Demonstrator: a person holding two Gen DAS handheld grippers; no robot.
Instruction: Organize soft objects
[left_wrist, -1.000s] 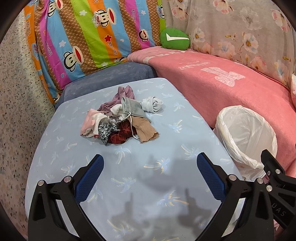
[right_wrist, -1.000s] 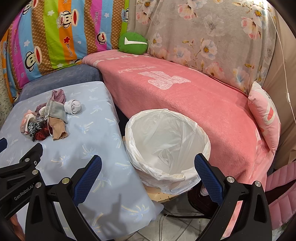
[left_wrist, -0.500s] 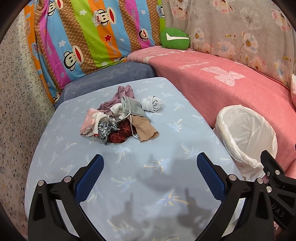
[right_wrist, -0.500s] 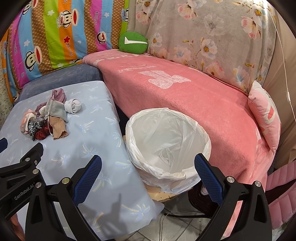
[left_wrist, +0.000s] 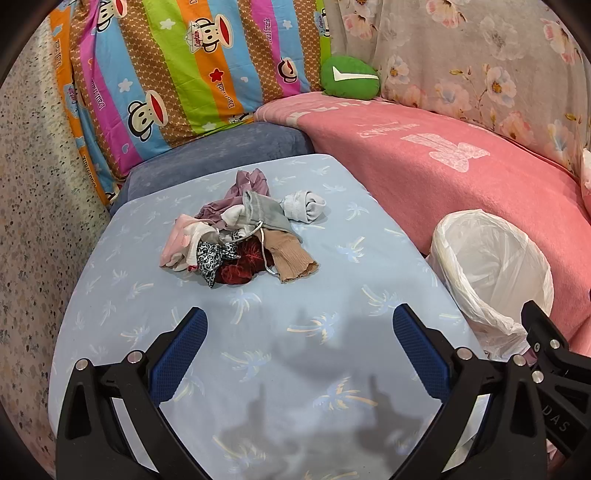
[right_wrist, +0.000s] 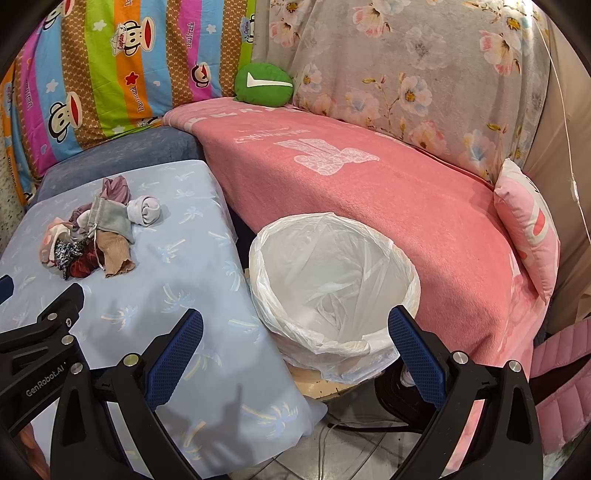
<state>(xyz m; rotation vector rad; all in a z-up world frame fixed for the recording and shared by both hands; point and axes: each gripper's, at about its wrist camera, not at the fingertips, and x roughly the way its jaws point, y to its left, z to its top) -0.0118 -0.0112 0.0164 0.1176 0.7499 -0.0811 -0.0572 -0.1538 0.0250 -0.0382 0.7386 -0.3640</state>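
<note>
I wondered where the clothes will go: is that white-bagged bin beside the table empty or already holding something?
Empty, seemingly: the bin shows only its crumpled white liner inside.

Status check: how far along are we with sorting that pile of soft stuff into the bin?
Nothing looks done: the white-lined bin holds only its liner. Nothing is in hand: left gripper and right gripper hover with jaws wide apart. All is left: the pile of soft items and the rolled white sock beside it lie on the blue table cover.
</note>
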